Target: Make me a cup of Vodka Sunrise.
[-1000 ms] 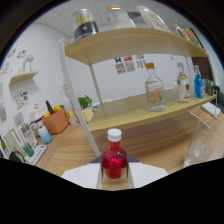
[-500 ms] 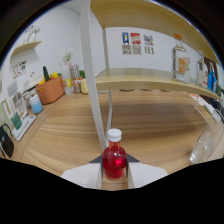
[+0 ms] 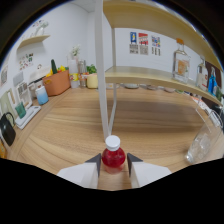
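A small bottle of red liquid with a white cap point(image 3: 113, 155) sits between my gripper's point(image 3: 113, 165) two fingers, which press on its sides and hold it above the wooden table point(image 3: 75, 125). A clear glass point(image 3: 200, 148) stands on the table to the right, beyond the fingers. On the lower shelf point(image 3: 150, 76) to the right stands a clear square bottle point(image 3: 180, 62), with a blue bottle point(image 3: 214, 80) further right.
A white shelf post point(image 3: 104, 75) rises straight ahead of the fingers. At the far left are an orange basket point(image 3: 56, 82), a yellow pot with a plant point(image 3: 91, 79), a light blue cup point(image 3: 42, 95) and a black bag point(image 3: 7, 129).
The view has swung left with the red bottle still held. The shelf bottles have shifted to the right and the shelf post now stands straight ahead.
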`<state>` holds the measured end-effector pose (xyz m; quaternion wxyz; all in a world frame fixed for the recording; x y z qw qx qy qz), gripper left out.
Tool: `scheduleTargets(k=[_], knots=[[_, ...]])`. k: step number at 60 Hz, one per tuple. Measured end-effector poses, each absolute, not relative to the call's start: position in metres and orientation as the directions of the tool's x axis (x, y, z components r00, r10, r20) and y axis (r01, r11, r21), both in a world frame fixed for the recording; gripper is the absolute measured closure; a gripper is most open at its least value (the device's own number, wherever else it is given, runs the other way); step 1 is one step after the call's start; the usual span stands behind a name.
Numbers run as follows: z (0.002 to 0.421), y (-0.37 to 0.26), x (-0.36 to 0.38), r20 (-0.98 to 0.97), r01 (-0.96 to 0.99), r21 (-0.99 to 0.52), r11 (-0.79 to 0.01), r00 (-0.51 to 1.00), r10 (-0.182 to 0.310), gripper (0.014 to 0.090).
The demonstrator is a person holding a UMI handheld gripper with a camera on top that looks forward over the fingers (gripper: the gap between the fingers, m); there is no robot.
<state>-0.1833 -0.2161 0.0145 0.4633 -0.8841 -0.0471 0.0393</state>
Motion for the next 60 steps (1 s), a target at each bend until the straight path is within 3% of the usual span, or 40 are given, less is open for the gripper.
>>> scheduleTargets(k=[3, 8, 10, 30, 48, 60], knots=[[0.022, -0.219, -0.186, -0.036, 0.047, -0.832, -0.552, 0.990, 0.139, 0.0483], [0.040, -0.227, -0.188, -0.064, 0.033, -0.844, -0.535, 0.985, 0.163, 0.0230], [0.049, -0.232, -0.187, -0.081, 0.018, -0.849, -0.529, 0.983, 0.165, 0.0182], [0.162, -0.294, -0.095, -0.097, -0.039, -0.918, -0.395, 0.987, 0.128, 0.0181], [0.162, -0.333, 0.046, -0.053, -0.048, -0.900, -0.433, 0.999, 0.000, 0.0191], [0.238, -0.307, 0.110, -0.084, -0.100, -0.928, -0.359, 0.995, -0.061, 0.0191]])
